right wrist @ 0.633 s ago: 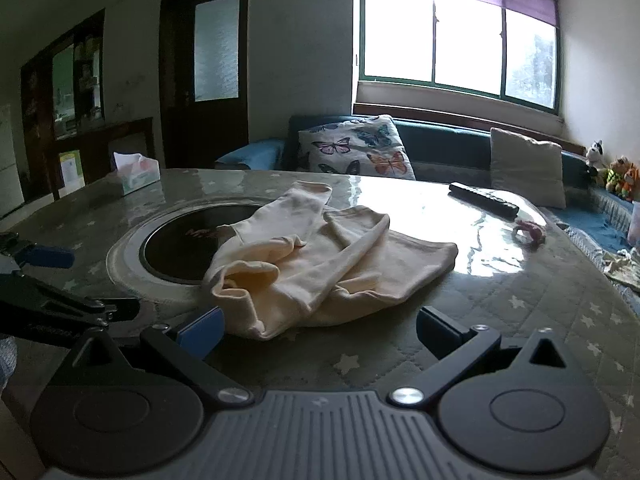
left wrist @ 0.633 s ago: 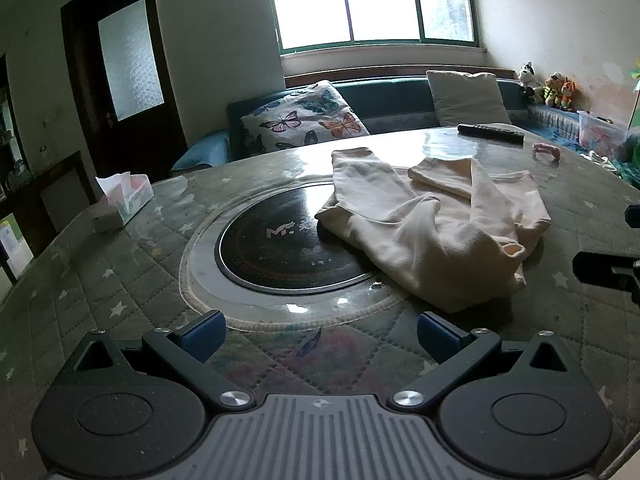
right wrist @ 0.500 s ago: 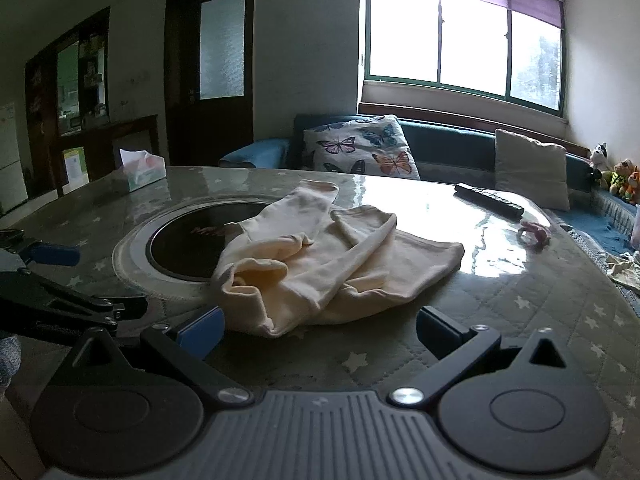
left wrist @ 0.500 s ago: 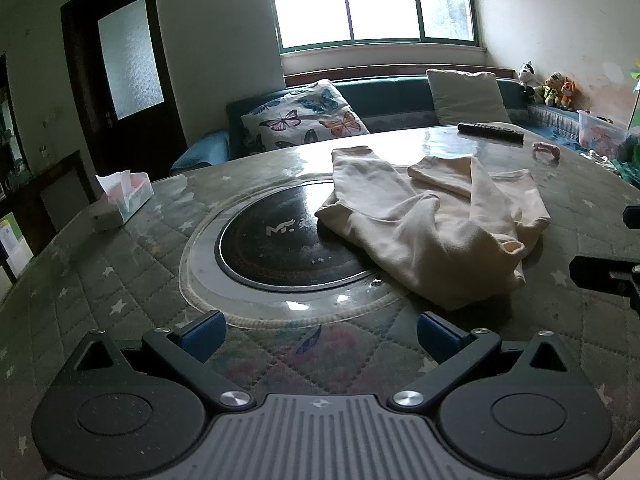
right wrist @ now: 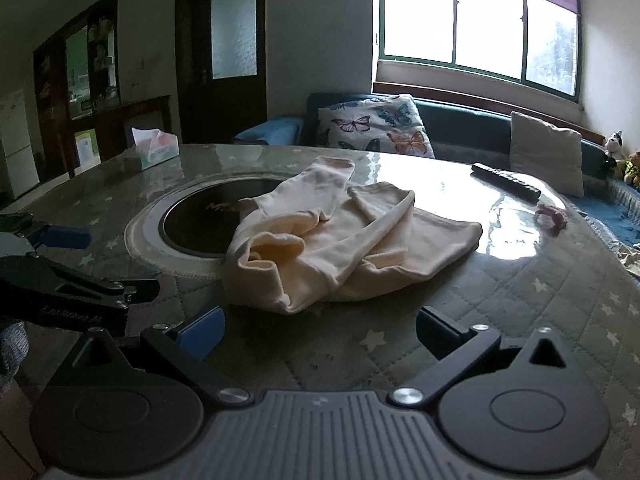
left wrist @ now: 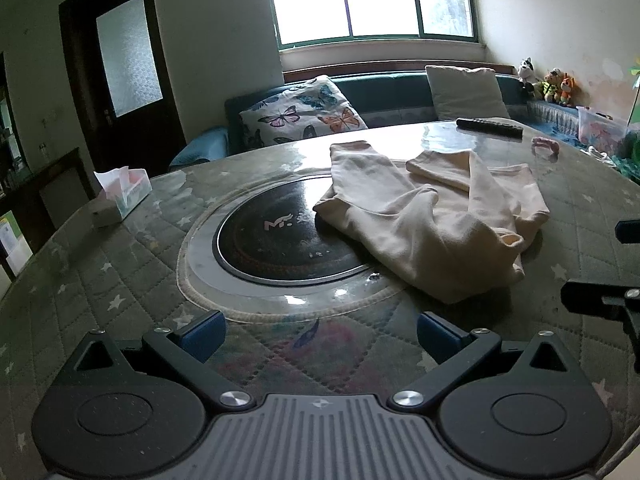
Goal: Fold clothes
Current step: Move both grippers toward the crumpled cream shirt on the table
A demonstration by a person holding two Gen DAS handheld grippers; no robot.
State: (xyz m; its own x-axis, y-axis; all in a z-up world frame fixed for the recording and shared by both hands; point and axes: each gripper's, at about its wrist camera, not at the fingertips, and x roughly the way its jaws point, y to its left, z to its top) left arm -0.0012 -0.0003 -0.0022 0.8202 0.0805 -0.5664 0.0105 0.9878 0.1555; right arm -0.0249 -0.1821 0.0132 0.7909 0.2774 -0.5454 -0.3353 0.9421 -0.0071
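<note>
Two grippers, one crumpled garment, nothing folded yet. Big round table [left wrist: 120,280] with a quilted starry cover and a dark inset hotplate [left wrist: 280,236] in the middle. The cream garment [left wrist: 432,220] lies in a rumpled heap, partly over the hotplate's right edge, long axis running roughly away toward the sofa.

From the left gripper [left wrist: 318,330] it's ahead and off to the right; from the right gripper [right wrist: 318,328] it's dead ahead and close, near hem just past the fingertips. So I'd say right is nearer. Both have jaws spread wide, holding nothing, not touching cloth.
</note>
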